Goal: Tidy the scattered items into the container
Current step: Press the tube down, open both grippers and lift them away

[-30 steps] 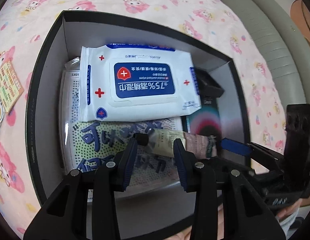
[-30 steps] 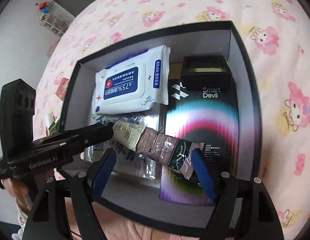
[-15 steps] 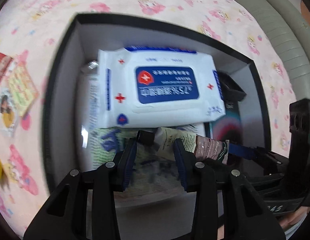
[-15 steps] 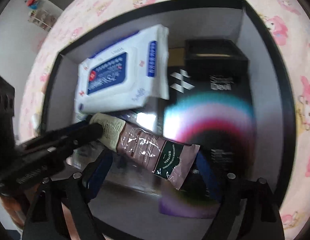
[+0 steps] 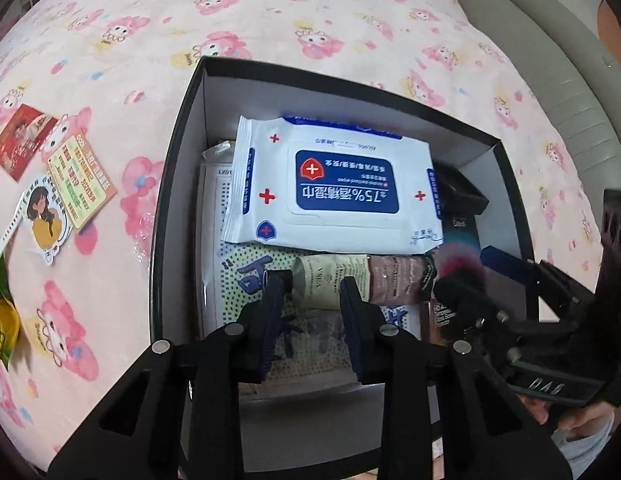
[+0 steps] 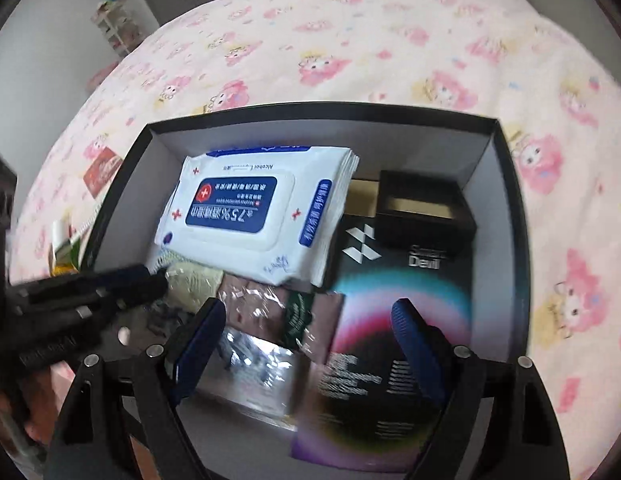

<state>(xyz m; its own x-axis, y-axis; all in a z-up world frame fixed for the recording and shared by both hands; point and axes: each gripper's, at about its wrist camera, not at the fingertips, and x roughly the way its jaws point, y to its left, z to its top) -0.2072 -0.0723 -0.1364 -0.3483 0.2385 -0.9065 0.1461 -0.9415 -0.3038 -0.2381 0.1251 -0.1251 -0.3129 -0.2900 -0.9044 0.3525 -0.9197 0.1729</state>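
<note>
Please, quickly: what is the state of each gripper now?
Left gripper: open, astride the cap end of the tube, not clamping.
Right gripper: open wide, holding nothing.

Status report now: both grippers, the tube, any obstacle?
Left gripper open around cream-and-brown tube. Right gripper open, empty. Tube lies inside black box, below white wipes pack. No obstacle seen.

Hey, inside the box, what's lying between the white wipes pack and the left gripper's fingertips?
A cream and brown tube lies across that stretch, just below the wipes pack and at the left gripper tips, inside the box. The left wrist view shows it best.
</note>
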